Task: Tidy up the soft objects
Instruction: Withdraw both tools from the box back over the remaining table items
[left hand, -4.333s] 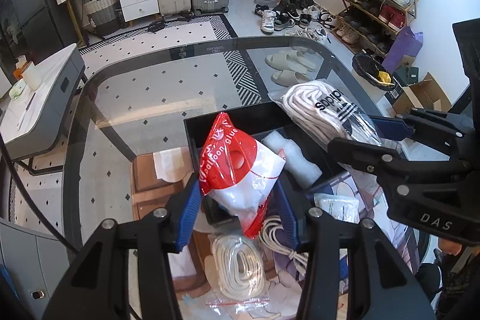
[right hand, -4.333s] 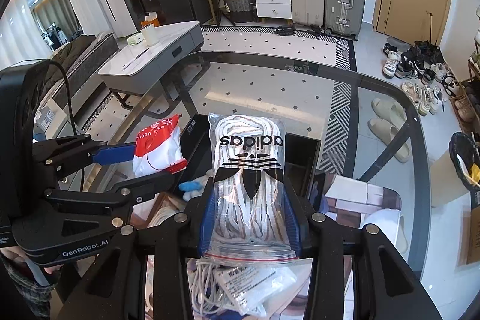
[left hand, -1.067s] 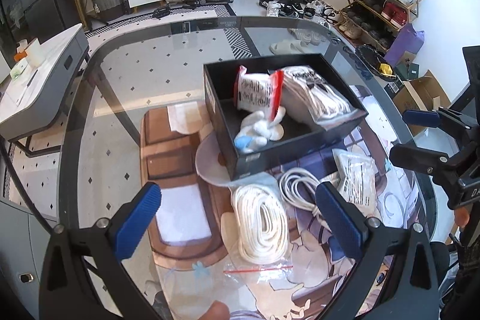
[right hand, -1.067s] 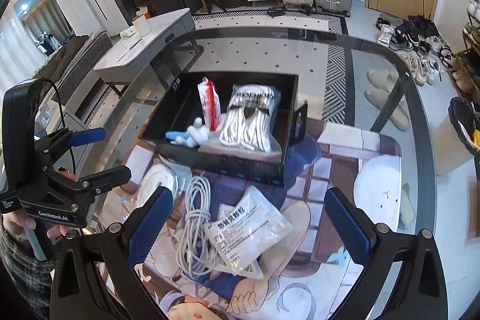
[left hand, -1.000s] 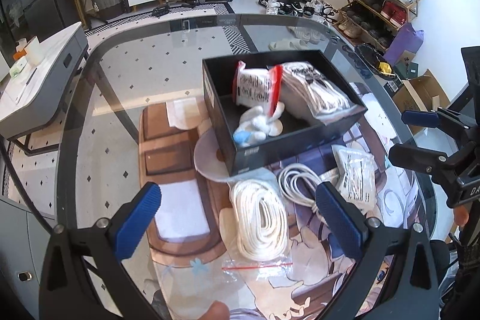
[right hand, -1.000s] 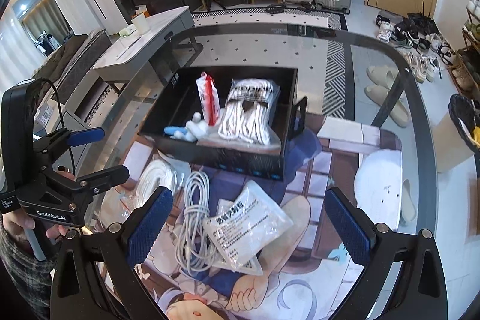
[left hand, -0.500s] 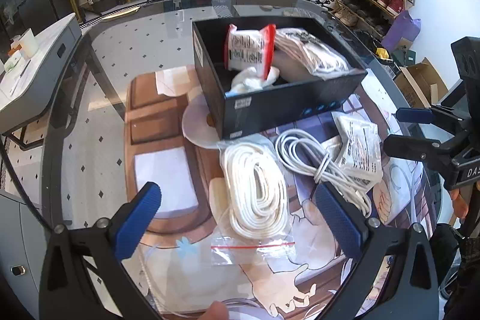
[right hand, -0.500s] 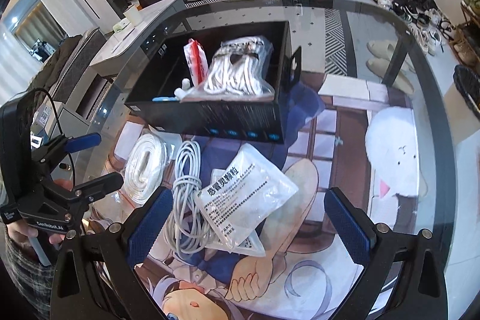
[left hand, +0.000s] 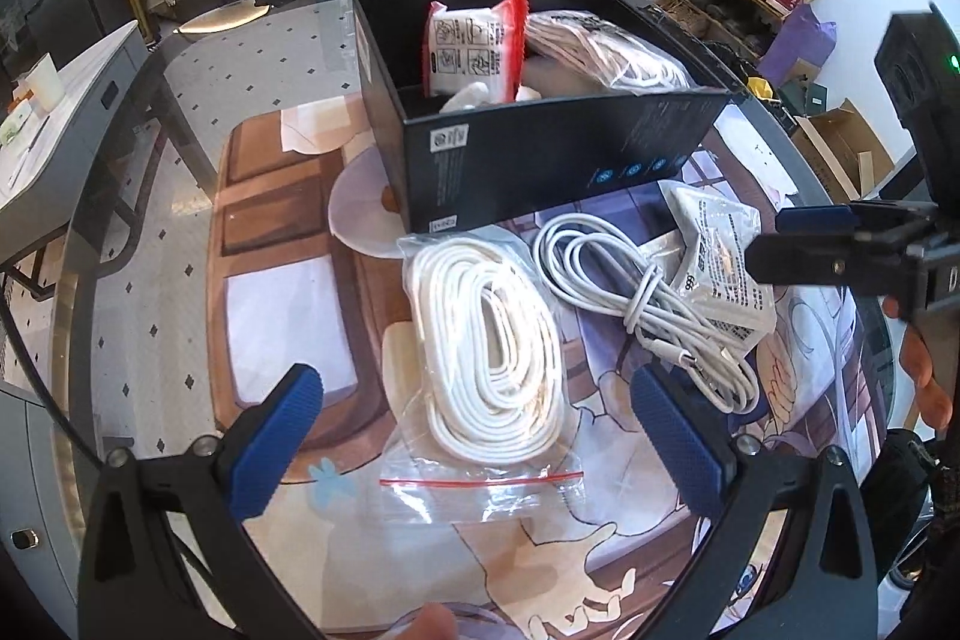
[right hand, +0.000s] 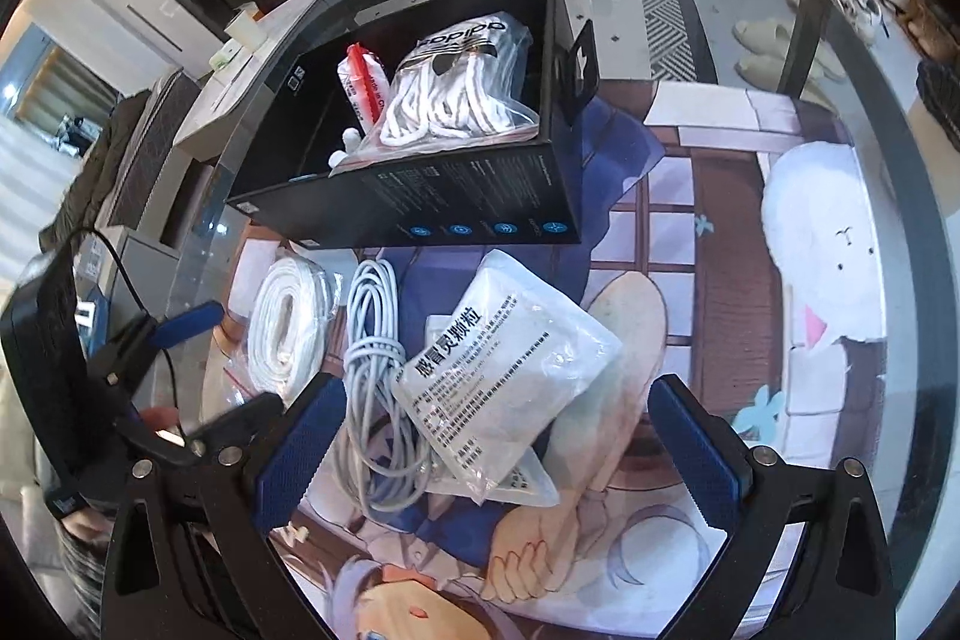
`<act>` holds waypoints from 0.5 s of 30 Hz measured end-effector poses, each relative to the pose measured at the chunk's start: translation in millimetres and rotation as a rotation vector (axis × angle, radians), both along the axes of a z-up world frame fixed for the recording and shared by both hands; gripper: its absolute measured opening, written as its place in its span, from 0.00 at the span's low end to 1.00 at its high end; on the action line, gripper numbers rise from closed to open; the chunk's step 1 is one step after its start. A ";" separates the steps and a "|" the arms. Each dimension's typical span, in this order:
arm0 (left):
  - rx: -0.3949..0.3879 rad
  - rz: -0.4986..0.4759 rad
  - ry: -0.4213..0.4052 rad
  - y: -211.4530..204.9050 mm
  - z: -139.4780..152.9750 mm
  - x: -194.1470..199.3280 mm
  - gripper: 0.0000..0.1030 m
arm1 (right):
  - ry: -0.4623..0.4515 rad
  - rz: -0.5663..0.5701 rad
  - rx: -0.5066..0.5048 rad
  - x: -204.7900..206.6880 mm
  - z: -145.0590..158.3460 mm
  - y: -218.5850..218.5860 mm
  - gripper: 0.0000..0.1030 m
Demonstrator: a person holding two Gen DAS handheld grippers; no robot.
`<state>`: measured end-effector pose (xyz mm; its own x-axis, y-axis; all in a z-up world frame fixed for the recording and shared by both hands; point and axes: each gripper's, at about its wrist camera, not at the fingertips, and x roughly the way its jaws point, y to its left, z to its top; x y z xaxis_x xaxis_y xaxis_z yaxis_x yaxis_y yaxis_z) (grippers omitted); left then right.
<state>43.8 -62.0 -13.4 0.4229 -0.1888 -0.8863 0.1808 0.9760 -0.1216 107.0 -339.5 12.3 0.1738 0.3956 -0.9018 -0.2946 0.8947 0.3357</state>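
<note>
Now both claws hang wide open and empty over the glass worktop (left hand: pixel 180 58). The left claw (left hand: pixel 474 436) frames a clear zip bag of coiled white cord (left hand: pixel 489 340), and the right claw (right hand: pixel 495 436) frames a white printed pouch of granule sachets (right hand: pixel 510 376), with a loose bundle of pale grey cable (right hand: pixel 375 370) just beside its left finger.

All three lie on the printed mat in front of the open black cardboard box (left hand: pixel 540 160), which already holds a red-and-white snack-like packet (left hand: pixel 474 46) and a bagged bunch of white laces (right hand: pixel 462 88).

The bagged cord looks light and floppy, and its plastic is probably slippery (the coil will likely sag if pinched at one end). I would close across the middle of the coil, not on the empty flap by the red zip strip.

Its long axis runs away from the left camera towards the box, zip end nearest. The pouch is soft and crinkly, lying slantwise, best gripped across its short width.
</note>
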 end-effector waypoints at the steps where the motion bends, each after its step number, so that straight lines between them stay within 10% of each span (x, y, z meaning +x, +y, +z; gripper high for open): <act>1: 0.002 -0.001 -0.001 -0.6 -1.1 -0.1 1.00 | 0.006 -0.006 0.003 1.6 -1.1 1.2 0.99; 15: 0.019 0.013 0.018 -4.7 -21.6 7.7 1.00 | 0.047 -0.043 -0.060 14.5 -16.6 20.9 0.87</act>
